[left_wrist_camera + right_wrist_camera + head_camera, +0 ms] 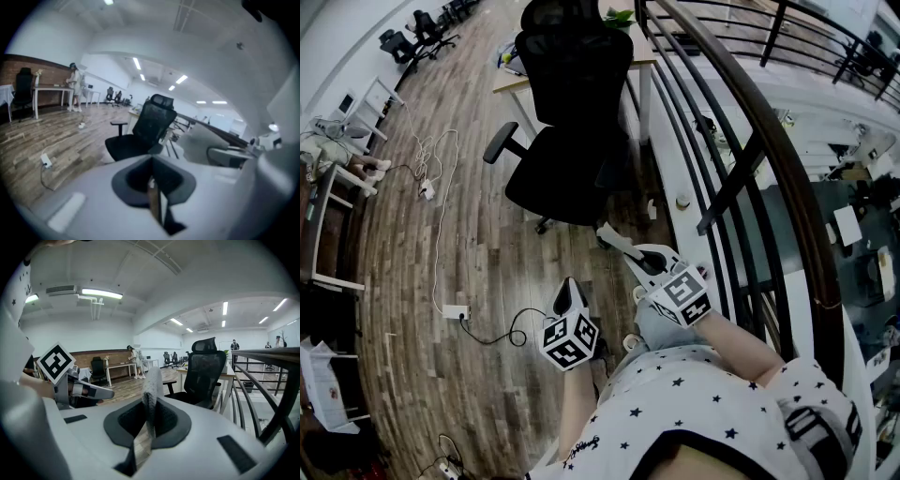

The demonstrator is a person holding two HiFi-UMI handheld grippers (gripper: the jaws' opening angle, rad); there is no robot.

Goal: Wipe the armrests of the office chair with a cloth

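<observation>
- Hard to make out: in the head view the office chair (572, 112) shows one armrest (499, 143) plainly, at its left. We cannot separate the other from the dark seat. The seat covers most of the base.
- Partly hidden: the cloth (152, 380) is largely buried between the jaws of the right gripper (146, 425). Only a grey rounded fold stands out beyond them.
- Right gripper: clenched on the cloth. It is held apart from the chair, which stands ahead of it and touches nothing we hold.
- Left gripper (154, 192): its jaws are pressed together with nothing between them. Its own view is blurred, so we cannot read fine detail there.
- Place of the chair: in front of both grippers, just before a desk (508, 82) and beside the black railing (741, 159) at the right.
- Counts: two grippers, one cloth, one chair close by, and one desk behind it. We also count at least two further chairs (412, 37) far off at the upper left. One white power strip (455, 311) lies with its cable on the wooden floor (441, 253).
</observation>
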